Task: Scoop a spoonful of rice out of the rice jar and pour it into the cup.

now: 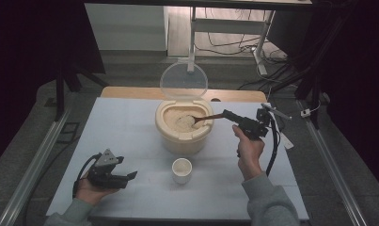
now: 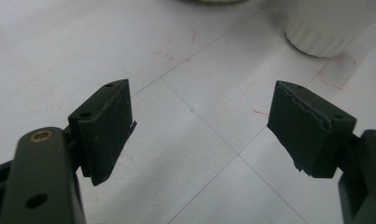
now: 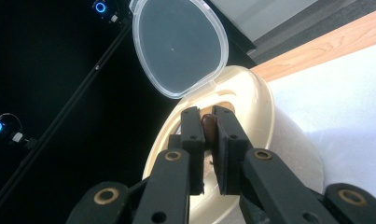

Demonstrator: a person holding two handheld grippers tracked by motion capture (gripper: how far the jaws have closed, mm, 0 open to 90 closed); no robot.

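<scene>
— Where's the spoon?

— The spoon (image 1: 207, 117) has its bowl down in the grain inside the bin (image 1: 183, 126), at the middle of the bench (image 1: 126, 132). Its long axis runs from the bin's centre out to the right and slightly far, over the rim.

— Who holds it?

— The right tool (image 1: 230, 116), clamped on the handle end; in the right gripper view a brown sliver of handle (image 3: 208, 125) sits pinched between the two jaws.

— What does the next move turn on?

— My guess is a scoop carried to the cup (image 1: 182, 170). The cup stands just near of the bin, so the load must travel near and a little left from the spoon. The right hand is the closer one.

— And the other tool?

— The left tool (image 1: 113, 175) rests at the near left of the bench, jaws wide apart, holding nothing.

— Counts?

— One spoon, one bin with its clear lid (image 1: 183, 81) tipped up at the far side, one cup, two tools.
</scene>
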